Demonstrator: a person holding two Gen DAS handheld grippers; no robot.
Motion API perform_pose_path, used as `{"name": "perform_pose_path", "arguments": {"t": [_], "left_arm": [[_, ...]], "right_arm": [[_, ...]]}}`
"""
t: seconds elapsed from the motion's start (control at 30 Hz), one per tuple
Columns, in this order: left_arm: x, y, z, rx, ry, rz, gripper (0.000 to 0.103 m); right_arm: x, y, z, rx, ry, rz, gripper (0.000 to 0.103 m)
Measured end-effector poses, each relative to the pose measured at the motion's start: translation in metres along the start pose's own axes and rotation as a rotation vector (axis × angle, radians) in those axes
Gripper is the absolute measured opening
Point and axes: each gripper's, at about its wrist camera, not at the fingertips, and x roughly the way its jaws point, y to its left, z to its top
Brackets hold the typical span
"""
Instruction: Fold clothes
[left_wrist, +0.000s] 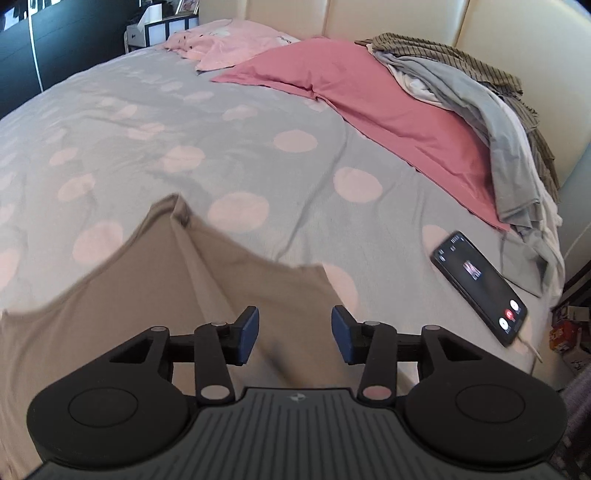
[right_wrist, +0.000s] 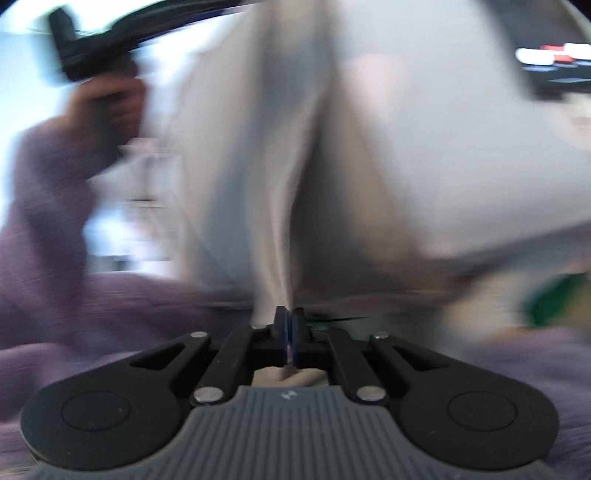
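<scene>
A beige garment (left_wrist: 155, 280) lies spread on the near part of the bed, with a raised crease running up its middle. My left gripper (left_wrist: 294, 334) hovers open just above it, nothing between its blue pads. In the blurred right wrist view my right gripper (right_wrist: 289, 332) is shut on a pinch of the same pale cloth (right_wrist: 280, 177), which stretches upward and away in a taut fold. The other gripper (right_wrist: 96, 48) shows at upper left, held by a hand with a purple sleeve (right_wrist: 44, 192).
The bed has a grey sheet with pink dots (left_wrist: 229, 122). A pink pillow (left_wrist: 373, 96) and a pile of grey, white and striped clothes (left_wrist: 480, 103) lie along the headboard. A phone (left_wrist: 480, 284) with a lit screen rests at the bed's right edge.
</scene>
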Motion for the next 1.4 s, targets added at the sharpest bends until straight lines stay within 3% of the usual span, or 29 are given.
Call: {"name": "perform_pose_path", "arguments": {"t": [0.1, 0.3, 0.5, 0.6, 0.7, 0.83, 1.0, 1.1, 1.4], "left_arm": [[-0.015, -0.004, -0.025, -0.032, 0.014, -0.032, 0.042], [-0.031, -0.028, -0.088, -0.141, 0.093, -0.138, 0.042], [-0.030, -0.055, -0.136, -0.188, 0.151, -0.135, 0.041], [-0.032, -0.060, -0.143, -0.224, 0.135, -0.127, 0.040], [-0.032, -0.058, -0.146, -0.259, 0.114, -0.125, 0.037], [-0.027, -0.054, -0.140, -0.280, 0.088, -0.111, 0.033], [-0.021, -0.052, -0.136, -0.294, 0.080, -0.115, 0.033], [-0.015, -0.051, -0.133, -0.308, 0.088, -0.113, 0.031], [-0.005, -0.047, -0.134, -0.314, 0.115, -0.127, 0.010]], "right_arm": [[0.002, -0.016, -0.001, 0.025, -0.009, -0.097, 0.003], [0.008, -0.012, -0.003, 0.000, -0.019, -0.122, 0.003], [0.007, -0.003, -0.001, -0.062, -0.043, -0.191, 0.018], [0.002, 0.010, 0.001, -0.110, -0.077, -0.228, 0.027], [-0.007, 0.031, 0.006, -0.205, -0.146, -0.289, 0.027], [-0.007, 0.048, 0.033, -0.266, -0.208, -0.263, 0.025], [0.010, 0.071, 0.068, -0.326, -0.256, -0.297, 0.021], [0.021, 0.072, 0.083, -0.305, -0.264, -0.278, 0.021], [0.045, 0.070, 0.112, -0.267, -0.259, -0.308, 0.022]]}}
